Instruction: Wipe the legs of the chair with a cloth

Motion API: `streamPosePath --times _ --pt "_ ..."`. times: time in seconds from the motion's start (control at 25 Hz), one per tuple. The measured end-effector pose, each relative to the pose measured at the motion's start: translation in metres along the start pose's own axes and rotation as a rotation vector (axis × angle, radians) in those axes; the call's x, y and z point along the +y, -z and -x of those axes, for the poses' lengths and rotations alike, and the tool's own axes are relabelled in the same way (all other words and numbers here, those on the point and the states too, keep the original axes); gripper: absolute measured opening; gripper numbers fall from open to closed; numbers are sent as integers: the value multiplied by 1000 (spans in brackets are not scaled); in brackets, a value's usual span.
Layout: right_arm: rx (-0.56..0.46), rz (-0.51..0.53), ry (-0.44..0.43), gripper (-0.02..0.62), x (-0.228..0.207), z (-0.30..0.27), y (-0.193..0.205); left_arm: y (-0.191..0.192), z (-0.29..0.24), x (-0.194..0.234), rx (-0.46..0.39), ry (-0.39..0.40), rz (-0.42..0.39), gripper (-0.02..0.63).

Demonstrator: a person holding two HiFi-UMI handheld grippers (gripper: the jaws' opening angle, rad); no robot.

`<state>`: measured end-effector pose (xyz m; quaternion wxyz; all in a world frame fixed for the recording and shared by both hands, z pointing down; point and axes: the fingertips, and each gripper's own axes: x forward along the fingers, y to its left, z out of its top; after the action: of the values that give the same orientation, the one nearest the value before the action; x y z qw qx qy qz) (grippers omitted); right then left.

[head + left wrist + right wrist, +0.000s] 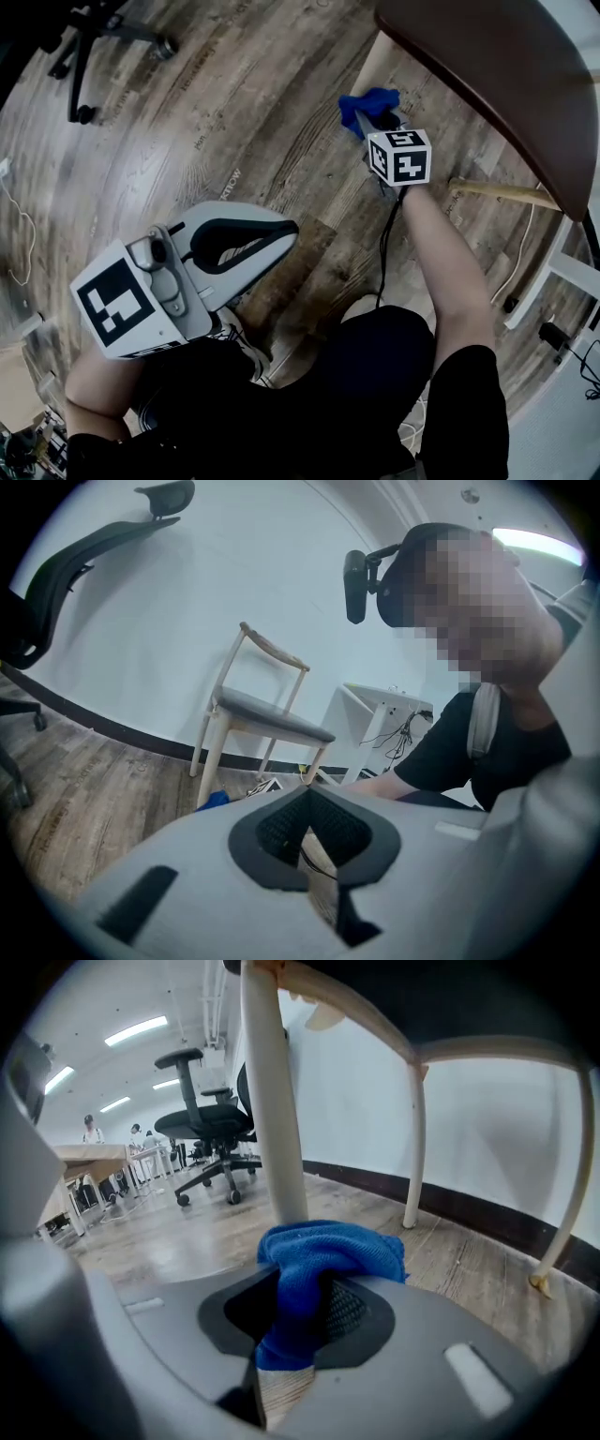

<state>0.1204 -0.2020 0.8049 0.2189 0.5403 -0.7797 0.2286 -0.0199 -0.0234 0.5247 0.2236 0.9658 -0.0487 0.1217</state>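
Right gripper (302,1290): jaws clenched on a blue cloth (328,1251). A fold of it runs down between the pads, and the rest bunches over the jaw tips.

Cloth position: low on the near cream leg (272,1101) of the chair (487,66), under the dark brown seat. In the right gripper view the leg rises straight up from behind the bunched cloth. The cloth appears to touch the leg, but the contact line itself is covered by the fabric. In the head view the cloth (370,103) lies against the same leg (373,64), with the right gripper (380,124) just behind it, arm extended and marker cube facing up.

Other chair parts: two more cream legs stand farther back (415,1147) (574,1185), joined by a rail under the seat. Both feet are on the wood plank floor (234,122).

Left gripper (306,803): jaw tips pressed together, nothing between them. It is held back near the person's body, well apart from the chair, and in the head view it sits at lower left (286,230). Its camera looks across at the whole chair (267,714) side-on, with the cloth (214,801) visible by the front leg.

Surroundings: a black office chair (211,1119) stands beyond the leg, with desks farther off at left. A white table frame (375,714) with hanging cables stands beside the chair.
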Motion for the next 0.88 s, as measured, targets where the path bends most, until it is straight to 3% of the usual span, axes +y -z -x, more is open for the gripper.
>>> streamPosePath --times 0.28,0.48,0.88 --pt "-249 -6 -57 103 29 70 -83 8 -11 -10 34 19 -38 8" --pt "-393 -32 -43 103 43 112 -132 7 -17 -9 29 24 -61 8" --pt "-528 -157 -3 101 30 166 -165 7 -31 -10 28 69 -46 8"
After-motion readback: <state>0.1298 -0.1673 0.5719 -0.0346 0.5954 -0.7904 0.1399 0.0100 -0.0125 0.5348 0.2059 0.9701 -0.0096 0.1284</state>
